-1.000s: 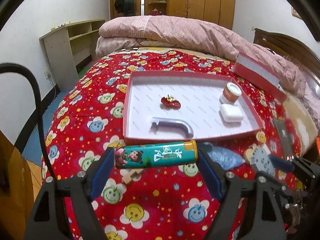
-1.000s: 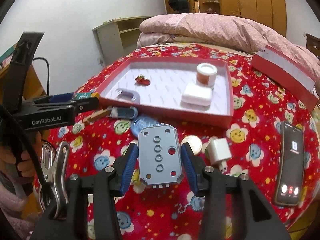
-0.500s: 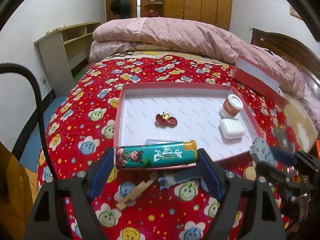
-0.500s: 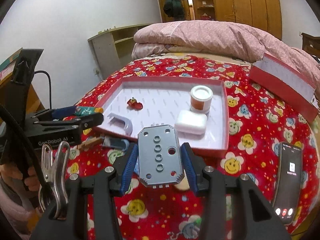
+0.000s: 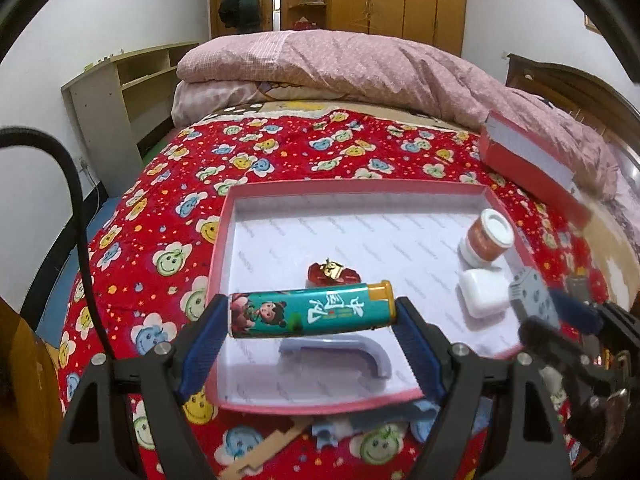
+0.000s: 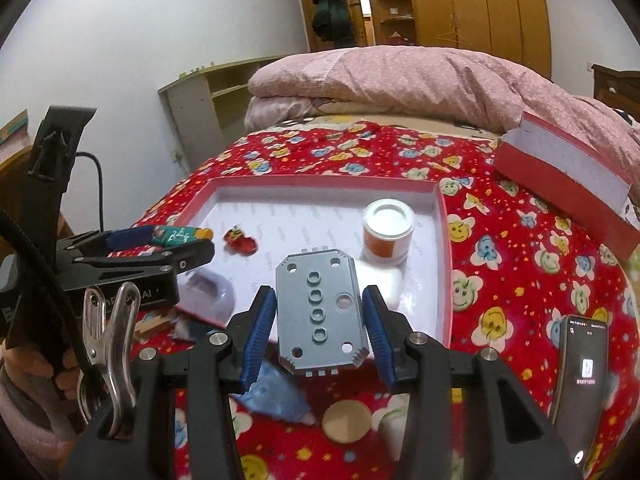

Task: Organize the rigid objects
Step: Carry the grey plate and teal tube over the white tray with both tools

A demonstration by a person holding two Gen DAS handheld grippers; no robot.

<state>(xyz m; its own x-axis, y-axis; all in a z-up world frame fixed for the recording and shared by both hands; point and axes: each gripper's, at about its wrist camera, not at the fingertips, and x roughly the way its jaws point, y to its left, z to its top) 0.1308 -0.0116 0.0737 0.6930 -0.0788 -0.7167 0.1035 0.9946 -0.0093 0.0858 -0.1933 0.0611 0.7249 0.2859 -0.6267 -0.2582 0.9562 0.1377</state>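
I am holding two items over the red tray [image 5: 224, 264] that is lying on the bed. My left gripper [image 5: 312, 316] is grasping the teal tube [image 5: 310, 314] end to end, its jaws set wide across the tube's length. The tube's long axis is running crosswise to my fingers, roughly parallel to the tray's near rim, and it is hanging above the tray's near-left part, over the grey handle [image 5: 340, 354]. My right gripper [image 6: 318, 314] is clenching the grey perforated plate [image 6: 318, 308] by its two long edges, long axis pointing away from me, above the near rim toward the tray's right side. The white case [image 5: 484, 294] and the small jar [image 6: 387, 234] are sitting just beyond that plate; the red charm [image 5: 333, 274] is sitting just beyond the tube. Judgement: the left load is nearer to open floor; lowering straight down would be landing the tube on the handle.
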